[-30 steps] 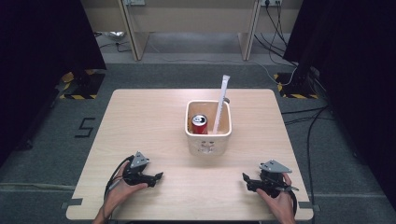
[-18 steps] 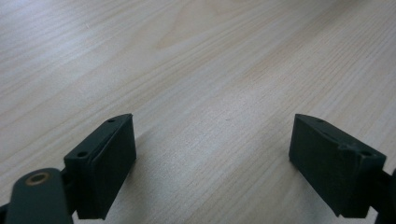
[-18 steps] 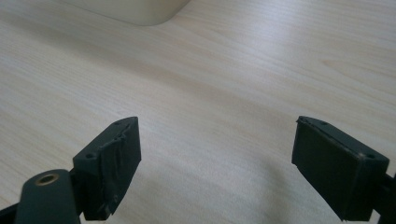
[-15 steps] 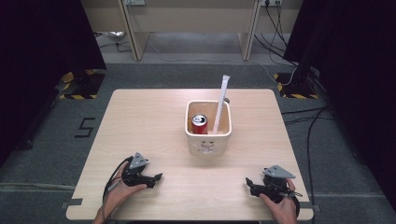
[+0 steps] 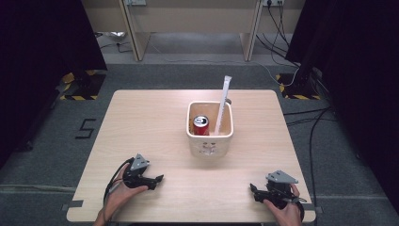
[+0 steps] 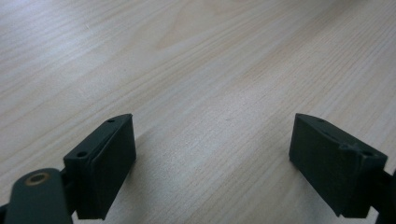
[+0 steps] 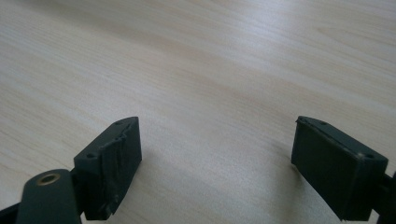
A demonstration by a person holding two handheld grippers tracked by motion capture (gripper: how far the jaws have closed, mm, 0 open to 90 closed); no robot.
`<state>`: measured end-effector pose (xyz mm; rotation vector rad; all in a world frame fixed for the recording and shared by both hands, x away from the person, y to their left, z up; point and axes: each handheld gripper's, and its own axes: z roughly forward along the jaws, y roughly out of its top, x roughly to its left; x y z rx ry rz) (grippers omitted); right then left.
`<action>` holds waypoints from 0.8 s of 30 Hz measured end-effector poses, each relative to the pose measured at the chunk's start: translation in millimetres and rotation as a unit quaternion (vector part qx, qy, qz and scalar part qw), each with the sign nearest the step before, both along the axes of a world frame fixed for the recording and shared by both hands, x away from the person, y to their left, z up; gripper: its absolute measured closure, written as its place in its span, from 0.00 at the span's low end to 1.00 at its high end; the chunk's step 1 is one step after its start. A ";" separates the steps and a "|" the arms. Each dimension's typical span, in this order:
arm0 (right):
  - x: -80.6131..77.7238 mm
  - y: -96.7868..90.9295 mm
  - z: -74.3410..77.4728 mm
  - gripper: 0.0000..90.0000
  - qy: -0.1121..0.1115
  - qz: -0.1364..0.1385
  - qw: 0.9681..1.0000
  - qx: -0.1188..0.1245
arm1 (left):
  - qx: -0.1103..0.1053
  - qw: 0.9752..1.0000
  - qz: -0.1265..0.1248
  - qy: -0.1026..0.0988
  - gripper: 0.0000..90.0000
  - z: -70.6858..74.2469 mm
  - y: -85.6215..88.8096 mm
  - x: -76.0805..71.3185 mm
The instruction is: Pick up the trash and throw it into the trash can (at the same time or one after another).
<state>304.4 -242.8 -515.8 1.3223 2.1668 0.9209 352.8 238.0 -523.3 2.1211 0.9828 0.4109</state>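
Left gripper point(image 5: 157, 179), right gripper point(image 5: 253, 190): jaws apart, nothing between.

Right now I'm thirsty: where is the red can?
In the high view the red can stands inside the white bin at mid-table, on its left side, beside the tall white stick.

Right tool point(image 5: 254, 190) — nearer the table edge

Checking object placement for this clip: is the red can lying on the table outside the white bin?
No, the red can stands upright inside the white bin, beside the long white stick leaning in it.
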 end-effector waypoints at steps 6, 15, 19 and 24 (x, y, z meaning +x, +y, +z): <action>-0.6 -1.1 -0.3 0.17 0.009 0.005 1.000 0.005 | 0.000 1.000 0.000 0.000 0.15 0.0 0.0 0.0; -0.2 -0.5 -0.5 0.15 0.010 0.009 1.000 0.005 | 0.000 1.000 0.000 0.000 0.15 0.0 0.0 0.0; 0.3 -0.7 -0.5 0.14 0.010 0.011 1.000 0.002 | 0.000 1.000 0.000 0.000 0.15 0.0 0.0 0.0; 0.3 -0.6 -0.6 0.14 0.011 0.011 1.000 0.003 | 0.000 1.000 0.000 0.000 0.15 0.0 0.1 -0.1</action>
